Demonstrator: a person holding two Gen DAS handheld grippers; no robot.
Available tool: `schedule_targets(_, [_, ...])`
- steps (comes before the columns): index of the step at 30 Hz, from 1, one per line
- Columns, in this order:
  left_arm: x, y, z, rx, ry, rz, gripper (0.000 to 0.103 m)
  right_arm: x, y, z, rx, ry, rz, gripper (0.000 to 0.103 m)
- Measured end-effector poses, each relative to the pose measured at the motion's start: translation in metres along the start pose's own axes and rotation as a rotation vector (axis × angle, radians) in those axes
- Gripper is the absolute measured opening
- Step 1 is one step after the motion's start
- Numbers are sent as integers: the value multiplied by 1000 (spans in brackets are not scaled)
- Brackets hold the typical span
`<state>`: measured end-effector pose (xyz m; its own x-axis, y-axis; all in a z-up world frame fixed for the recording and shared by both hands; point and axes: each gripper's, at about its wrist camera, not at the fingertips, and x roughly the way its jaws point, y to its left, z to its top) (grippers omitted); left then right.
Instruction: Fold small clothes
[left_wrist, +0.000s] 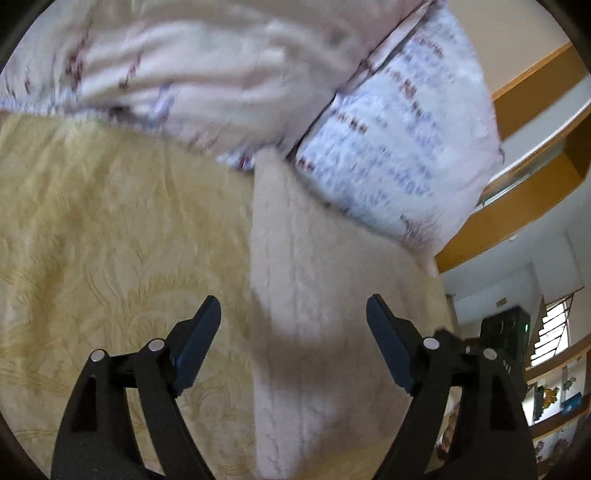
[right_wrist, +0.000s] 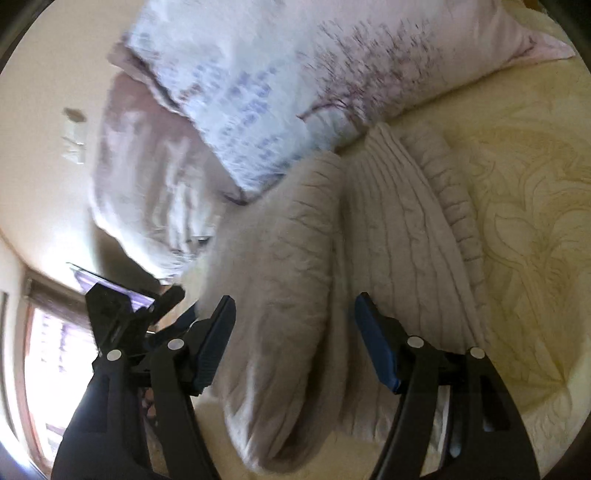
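A pale beige cable-knit sweater (left_wrist: 325, 295) lies folded on a yellow patterned bedspread (left_wrist: 110, 240). In the right wrist view the sweater (right_wrist: 388, 236) shows a folded body with a ribbed cuff edge on its right and a rolled sleeve on its left. My left gripper (left_wrist: 293, 314) is open above the sweater's edge, with nothing between the fingers. My right gripper (right_wrist: 295, 310) is open above the sweater, between sleeve and body, holding nothing. The other gripper (right_wrist: 122, 310) shows at the left of the right wrist view.
Two pillows with a lilac and blue print (left_wrist: 399, 140) (right_wrist: 258, 85) lie at the head of the bed just beyond the sweater. A wooden shelf and wall (left_wrist: 535, 122) stand at the right. A window (right_wrist: 48, 350) is at the lower left.
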<state>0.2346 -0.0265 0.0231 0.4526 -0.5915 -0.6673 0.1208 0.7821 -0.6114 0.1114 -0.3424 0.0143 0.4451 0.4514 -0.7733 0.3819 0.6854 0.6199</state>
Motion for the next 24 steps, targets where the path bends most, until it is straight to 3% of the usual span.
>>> schedule_targets(2, [9,6,-4,0,29,-12,81,5,2,2,-3,-3,14,67])
schedule_targets(4, [12,10,-11,1,53,-31,81,12,2,6,4,10,34,53])
schedule_targets(8, [17,8,-17,21,71,-54,81,27,-8,19,73,4,59,49])
schedule_targets(9, [18,5,-17,28,73,-54,81,31,-11,23,89,-6,64,44])
schedule_targets(11, [19,4,-16,20,76,-60,81,34,-11,27,84,-21,39,22])
schedule_targets(14, [20,5,-11,-5,79,-72,81,24,13,23,-76,-90,-57,17])
schedule_targets(20, [14,8,-9,-24,65,-83,82,-4,103,-10,-582,-273,-311,16])
schedule_targets(24, [10,4,-12,-7,66,-95,83,-20,121,-16,-714,-345,-416,16])
